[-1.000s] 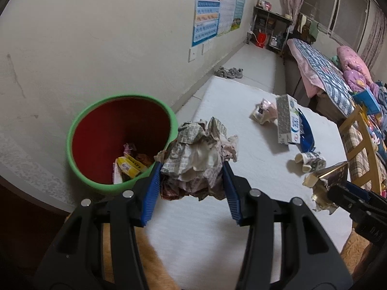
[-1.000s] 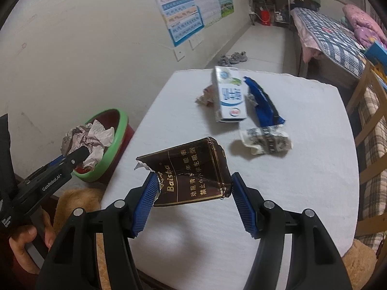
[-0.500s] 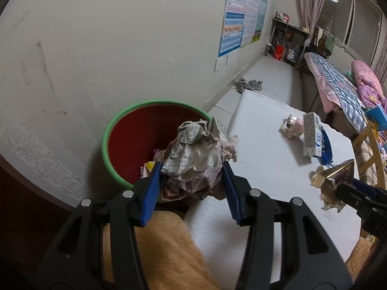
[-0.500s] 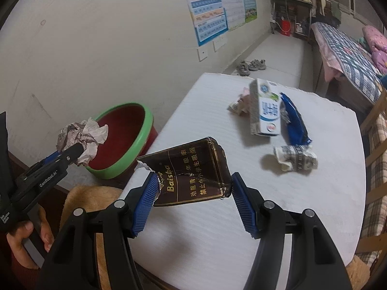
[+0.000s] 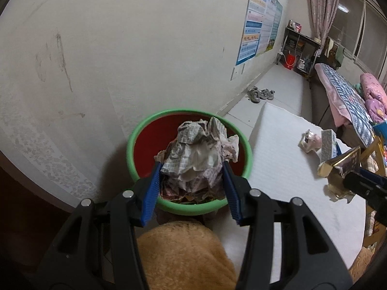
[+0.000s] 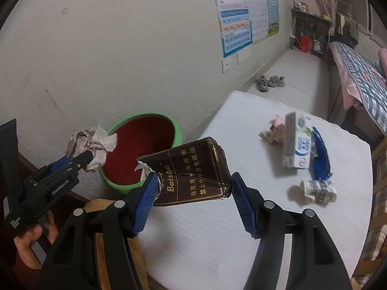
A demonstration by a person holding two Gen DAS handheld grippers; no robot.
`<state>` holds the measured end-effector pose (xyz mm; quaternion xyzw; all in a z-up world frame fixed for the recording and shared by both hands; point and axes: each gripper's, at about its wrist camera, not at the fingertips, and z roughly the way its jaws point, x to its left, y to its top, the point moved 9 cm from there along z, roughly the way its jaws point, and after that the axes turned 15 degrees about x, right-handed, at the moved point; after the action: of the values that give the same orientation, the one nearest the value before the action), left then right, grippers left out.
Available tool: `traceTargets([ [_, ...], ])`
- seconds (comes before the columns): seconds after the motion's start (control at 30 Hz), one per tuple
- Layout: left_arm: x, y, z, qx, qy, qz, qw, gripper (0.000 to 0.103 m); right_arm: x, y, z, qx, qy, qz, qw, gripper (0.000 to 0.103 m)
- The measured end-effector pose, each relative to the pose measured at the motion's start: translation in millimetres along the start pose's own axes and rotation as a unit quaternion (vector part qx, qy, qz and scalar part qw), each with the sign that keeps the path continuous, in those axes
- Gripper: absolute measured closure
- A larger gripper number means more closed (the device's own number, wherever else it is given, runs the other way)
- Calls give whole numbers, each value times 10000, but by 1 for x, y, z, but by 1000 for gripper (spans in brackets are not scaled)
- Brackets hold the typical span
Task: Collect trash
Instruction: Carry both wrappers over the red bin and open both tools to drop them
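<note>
Crumpled printed-paper ball (image 5: 196, 154) pinched by left gripper (image 5: 191, 169) over green-rimmed red bin (image 5: 142, 142); torn dark-brown cigarette pack (image 6: 191, 171) clamped by right gripper (image 6: 191, 188), bin at 10 o'clock.

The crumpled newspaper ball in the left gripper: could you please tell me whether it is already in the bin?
Not yet. The crumpled newspaper ball is clamped between the left gripper's blue fingers, above the green-rimmed red bin.

The right gripper (image 6: 192, 194) pinches a torn dark cigarette pack (image 6: 191, 170) (gold lettering) above the white table (image 6: 241, 229). At left, the left gripper (image 6: 79, 160) clamps crumpled paper (image 6: 90, 145) at the green-rimmed red bin (image 6: 142, 142). A milk carton (image 6: 296, 143) lies farther back.
</note>
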<state>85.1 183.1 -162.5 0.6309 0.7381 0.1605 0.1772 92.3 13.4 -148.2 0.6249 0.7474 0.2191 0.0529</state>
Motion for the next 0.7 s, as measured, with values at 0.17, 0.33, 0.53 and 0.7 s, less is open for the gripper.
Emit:
traceTargets([
  [0.17, 13, -2, 8, 81, 15, -114, 9999, 56, 15, 5, 11, 102, 17, -144, 9998, 43],
  [0.33, 25, 2, 14, 115, 30, -199, 9997, 56, 24, 14, 19, 142, 23, -248, 9996, 43],
  [0.53, 33, 11, 18, 89, 9, -301, 9995, 56, 36, 27, 26, 113, 40, -370, 9992, 43],
  [0.7, 39, 17, 22, 68, 21, -298, 9995, 56, 47, 35, 32, 130, -3, -555, 9984, 43],
])
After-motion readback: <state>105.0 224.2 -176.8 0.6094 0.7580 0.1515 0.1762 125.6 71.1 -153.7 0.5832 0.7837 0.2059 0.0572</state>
